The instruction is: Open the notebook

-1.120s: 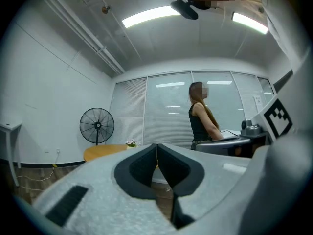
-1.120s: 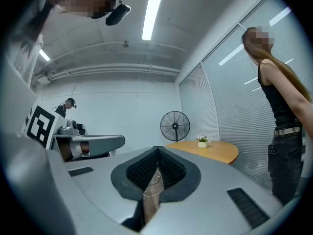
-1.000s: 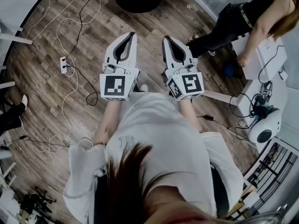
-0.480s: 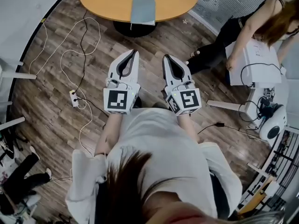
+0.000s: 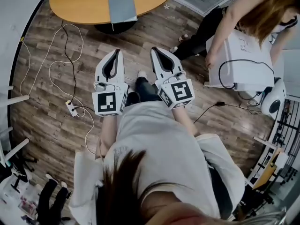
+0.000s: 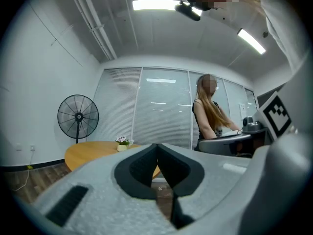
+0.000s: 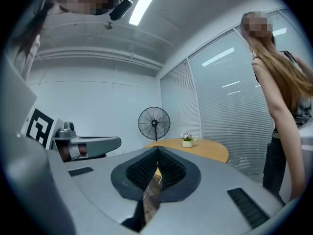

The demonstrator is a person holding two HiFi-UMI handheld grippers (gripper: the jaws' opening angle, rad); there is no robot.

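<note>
Nothing is done yet: the notebook [image 5: 122, 6] lies closed on the worktop [image 5: 77, 3], well apart from the left claw [image 5: 116, 51] and right claw [image 5: 154, 49], both pressed together and empty.

Words or numbers: none I can read.
Left marker [image 5: 107, 102], on my left gripper [image 5: 116, 54]: black-and-white square code, no letters.
Right marker [image 5: 180, 91], on my right gripper [image 5: 155, 51]: the same sort.
White box [image 5: 234, 74], right: faint print, too small.

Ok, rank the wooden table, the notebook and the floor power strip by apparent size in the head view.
1. wooden table, partly cut off by the frame.
2. notebook, lying on it.
3. power strip, clearly smallest.
</note>
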